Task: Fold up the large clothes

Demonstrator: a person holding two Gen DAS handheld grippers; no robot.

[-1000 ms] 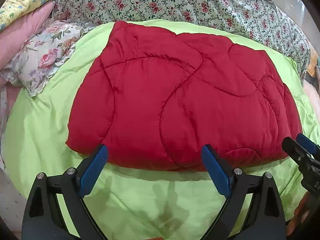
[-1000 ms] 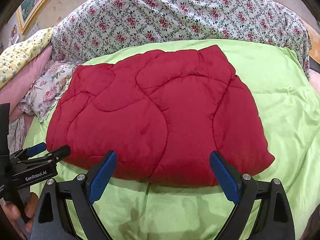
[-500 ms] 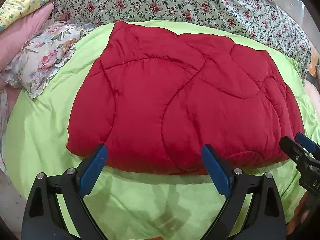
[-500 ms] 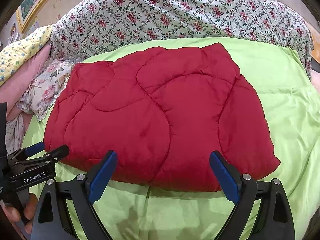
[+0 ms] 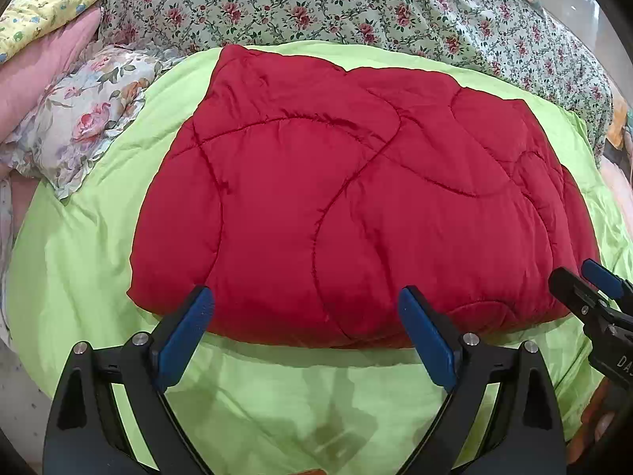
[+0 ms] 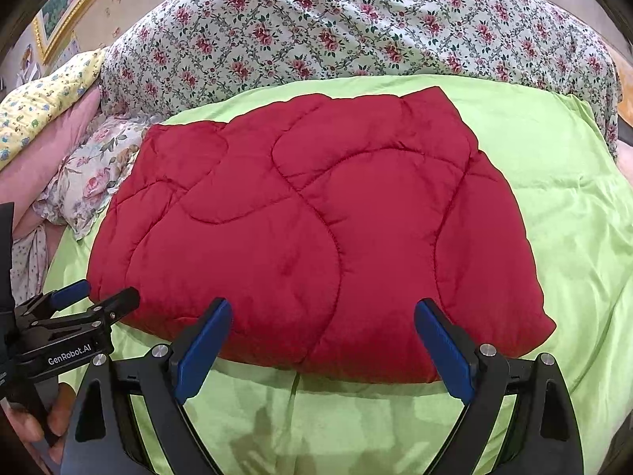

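A red quilted garment (image 5: pixel 356 206) lies folded flat on a lime green sheet (image 5: pixel 79 261); it also shows in the right wrist view (image 6: pixel 316 237). My left gripper (image 5: pixel 304 301) is open and empty, its blue pads just above the garment's near edge. My right gripper (image 6: pixel 322 312) is open and empty over the near edge too. The right gripper shows at the right edge of the left wrist view (image 5: pixel 585 289), and the left gripper shows at the left of the right wrist view (image 6: pixel 95 297).
A floral duvet (image 6: pixel 356 27) is heaped behind the green sheet (image 6: pixel 573 217). A floral pillow (image 5: pixel 87 118), a pink pillow (image 5: pixel 43 71) and a yellow patterned cloth (image 5: pixel 47 12) lie at the left. A gold-framed picture (image 6: pixel 67 12) hangs on the wall.
Both grippers have drifted forward and down toward the garment's near edge, so it sits lower and larger in both views. The garment has not moved. Both grippers stay open.
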